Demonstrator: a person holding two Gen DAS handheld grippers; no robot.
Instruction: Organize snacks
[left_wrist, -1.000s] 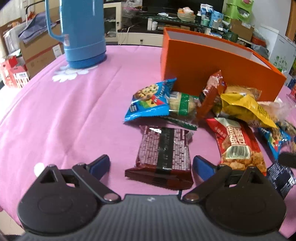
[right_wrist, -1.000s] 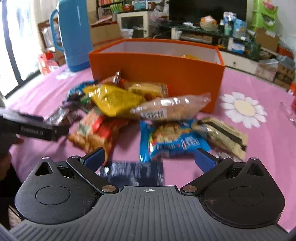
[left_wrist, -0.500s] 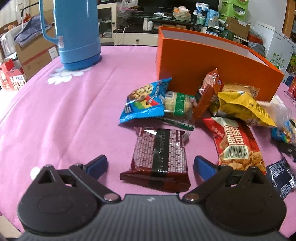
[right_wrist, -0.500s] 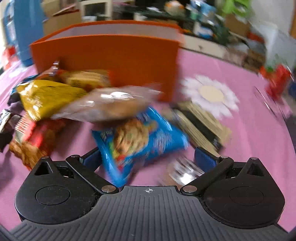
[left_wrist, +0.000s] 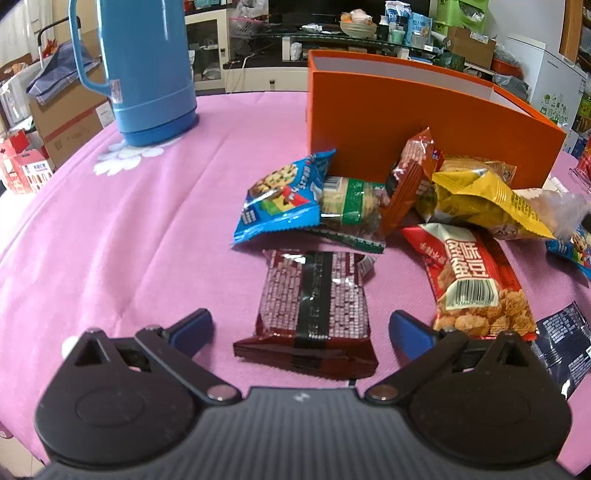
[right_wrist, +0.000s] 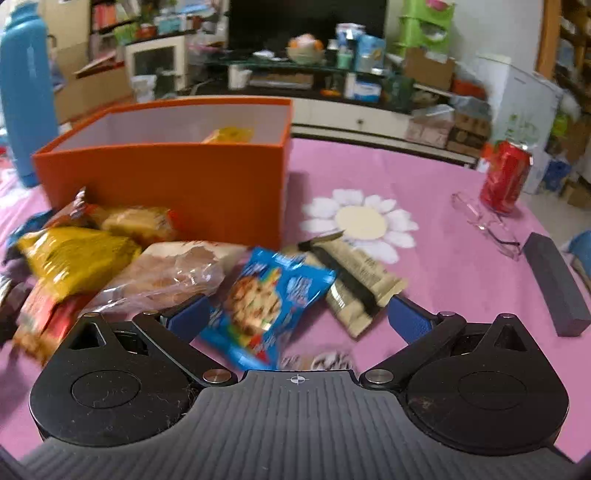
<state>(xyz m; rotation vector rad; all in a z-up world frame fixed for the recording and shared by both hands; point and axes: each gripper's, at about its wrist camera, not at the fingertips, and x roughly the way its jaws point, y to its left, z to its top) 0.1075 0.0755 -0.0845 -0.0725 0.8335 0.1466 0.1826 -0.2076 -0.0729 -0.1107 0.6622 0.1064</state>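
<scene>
An orange box (left_wrist: 424, 122) stands on the pink tablecloth, with a pile of snack packets in front of it. My left gripper (left_wrist: 301, 326) is open, its jaws on either side of a dark red packet (left_wrist: 314, 306) lying flat. A blue cookie packet (left_wrist: 280, 199), a yellow packet (left_wrist: 484, 199) and a red peanut packet (left_wrist: 469, 280) lie beyond. My right gripper (right_wrist: 295, 317) is open around a blue cookie packet (right_wrist: 269, 299). A beige bar (right_wrist: 354, 280) lies to its right. The orange box (right_wrist: 166, 177) holds a yellow packet (right_wrist: 229, 134).
A blue thermos (left_wrist: 144, 70) stands at the back left. A red can (right_wrist: 506, 177), glasses (right_wrist: 484, 221) and a dark grey block (right_wrist: 554, 284) lie on the right of the table. A dark blue packet (left_wrist: 565, 343) lies at the near right.
My right gripper has swung right, from the dark packet to over the blue cookie packet. My left gripper has moved slightly closer to the dark red packet.
</scene>
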